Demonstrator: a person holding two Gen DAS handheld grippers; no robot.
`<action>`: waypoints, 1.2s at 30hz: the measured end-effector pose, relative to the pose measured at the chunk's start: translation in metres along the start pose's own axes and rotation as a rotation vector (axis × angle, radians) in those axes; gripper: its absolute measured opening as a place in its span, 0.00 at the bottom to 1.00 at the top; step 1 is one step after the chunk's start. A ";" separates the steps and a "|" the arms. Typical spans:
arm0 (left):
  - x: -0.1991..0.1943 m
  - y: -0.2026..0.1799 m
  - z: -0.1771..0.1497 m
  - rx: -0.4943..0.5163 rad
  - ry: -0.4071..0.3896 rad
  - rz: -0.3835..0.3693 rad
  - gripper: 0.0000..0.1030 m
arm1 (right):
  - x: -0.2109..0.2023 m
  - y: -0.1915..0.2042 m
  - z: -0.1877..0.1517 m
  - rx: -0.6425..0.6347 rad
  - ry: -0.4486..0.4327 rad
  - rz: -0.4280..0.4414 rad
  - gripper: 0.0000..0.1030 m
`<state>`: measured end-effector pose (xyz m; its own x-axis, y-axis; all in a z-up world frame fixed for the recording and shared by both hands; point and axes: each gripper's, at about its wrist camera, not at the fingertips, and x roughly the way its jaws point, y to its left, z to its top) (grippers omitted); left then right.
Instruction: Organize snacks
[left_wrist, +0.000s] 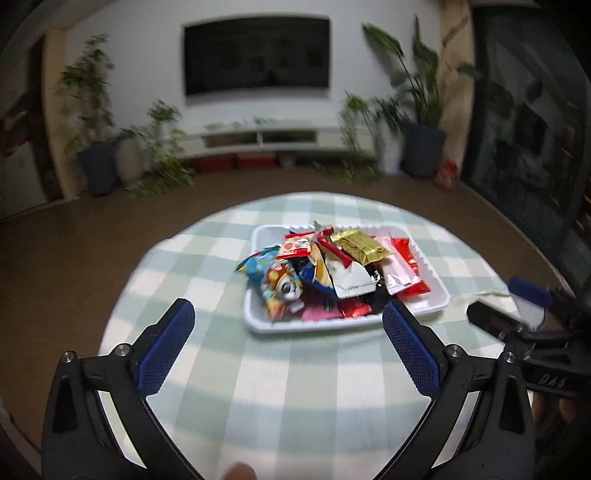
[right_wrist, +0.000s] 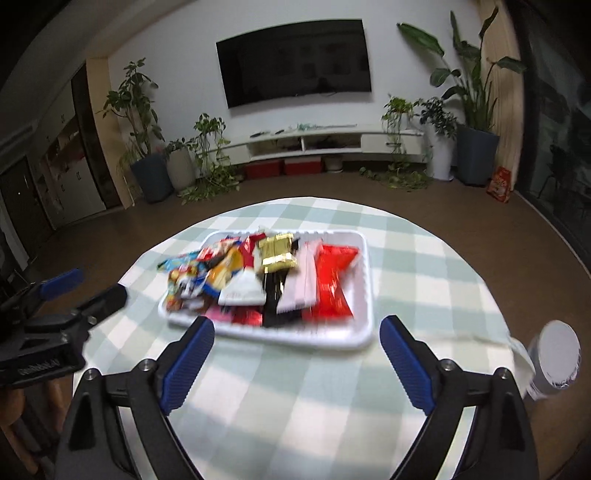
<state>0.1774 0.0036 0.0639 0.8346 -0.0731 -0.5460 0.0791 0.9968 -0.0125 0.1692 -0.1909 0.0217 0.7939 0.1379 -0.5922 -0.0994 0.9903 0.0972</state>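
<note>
Nearest, the left gripper (left_wrist: 288, 339) and right gripper (right_wrist: 297, 349) are held spread and empty above the near edge of the table (left_wrist: 258, 387). Beyond them, the snacks (left_wrist: 325, 273) are seen piled in the white tray (left_wrist: 255, 317) mid-table; sorting appears largely finished.

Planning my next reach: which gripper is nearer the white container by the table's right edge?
Right. The right gripper is just left of the white container. The left gripper is far off, past the tray's other side.
</note>
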 end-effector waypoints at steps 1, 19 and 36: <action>-0.020 -0.004 -0.010 0.002 -0.038 -0.013 1.00 | -0.011 0.001 -0.009 0.005 -0.006 -0.001 0.91; -0.144 -0.024 -0.083 -0.019 -0.016 0.075 1.00 | -0.131 0.018 -0.083 0.022 -0.113 0.004 0.93; -0.120 -0.016 -0.127 -0.101 0.119 0.070 1.00 | -0.132 0.039 -0.115 -0.023 -0.060 -0.125 0.93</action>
<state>0.0067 0.0010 0.0227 0.7655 -0.0051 -0.6434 -0.0368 0.9980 -0.0517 -0.0087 -0.1681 0.0123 0.8352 0.0129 -0.5498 -0.0106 0.9999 0.0073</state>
